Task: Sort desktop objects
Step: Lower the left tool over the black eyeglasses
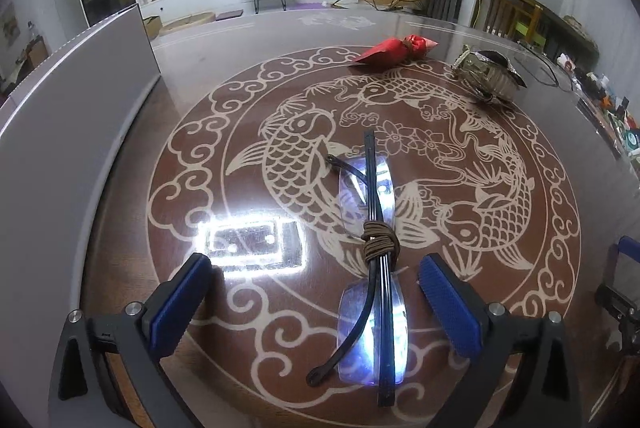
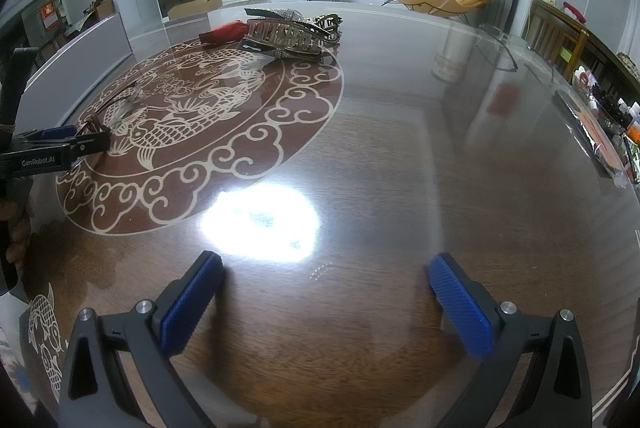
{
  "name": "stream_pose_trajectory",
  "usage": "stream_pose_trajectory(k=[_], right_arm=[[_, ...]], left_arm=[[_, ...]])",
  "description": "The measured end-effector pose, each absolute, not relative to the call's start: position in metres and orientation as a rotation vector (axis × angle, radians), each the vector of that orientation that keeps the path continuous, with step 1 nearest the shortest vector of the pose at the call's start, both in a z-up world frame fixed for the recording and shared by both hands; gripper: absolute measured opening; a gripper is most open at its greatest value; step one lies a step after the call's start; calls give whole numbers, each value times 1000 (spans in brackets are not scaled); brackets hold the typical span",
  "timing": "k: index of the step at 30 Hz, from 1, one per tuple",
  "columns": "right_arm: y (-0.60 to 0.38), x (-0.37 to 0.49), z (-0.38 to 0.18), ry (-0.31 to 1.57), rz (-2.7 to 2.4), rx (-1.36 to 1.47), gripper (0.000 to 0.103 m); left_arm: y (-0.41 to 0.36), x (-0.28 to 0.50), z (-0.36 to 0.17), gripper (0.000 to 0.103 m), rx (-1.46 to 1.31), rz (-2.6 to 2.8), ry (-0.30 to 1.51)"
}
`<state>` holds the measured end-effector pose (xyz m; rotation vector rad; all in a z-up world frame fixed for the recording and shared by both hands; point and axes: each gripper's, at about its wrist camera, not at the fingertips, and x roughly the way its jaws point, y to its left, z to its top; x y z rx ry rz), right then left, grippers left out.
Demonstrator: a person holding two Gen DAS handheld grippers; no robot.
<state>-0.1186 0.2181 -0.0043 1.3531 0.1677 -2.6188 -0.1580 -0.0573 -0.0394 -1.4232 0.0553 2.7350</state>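
Folded rimless glasses (image 1: 374,252) with a brown cord wound round the bridge lie on the koi-pattern mat (image 1: 208,156). My left gripper (image 1: 316,270) is open just above them, its blue pads to either side of the near lens. It also shows in the right wrist view (image 2: 86,140) at the far left. A red wrapped pouch (image 1: 394,49) and a pile of hair clips (image 1: 490,76) lie at the mat's far edge; the clips also show in the right wrist view (image 2: 290,34). My right gripper (image 2: 326,282) is open and empty over bare wood.
A grey box or panel (image 1: 80,100) stands along the table's left side. Another pair of glasses (image 2: 498,48) lies far right on the glass-topped table (image 2: 440,168). Clutter of small items (image 2: 608,116) lines the right edge. Lamp glare reflects off the tabletop.
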Motion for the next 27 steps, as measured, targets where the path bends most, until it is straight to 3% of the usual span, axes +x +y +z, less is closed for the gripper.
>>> stream_pose_trajectory(k=[27], right_arm=[[218, -119, -5, 161, -2625, 1358, 103]], left_arm=[[-70, -157, -39, 103, -1452, 2802, -11]])
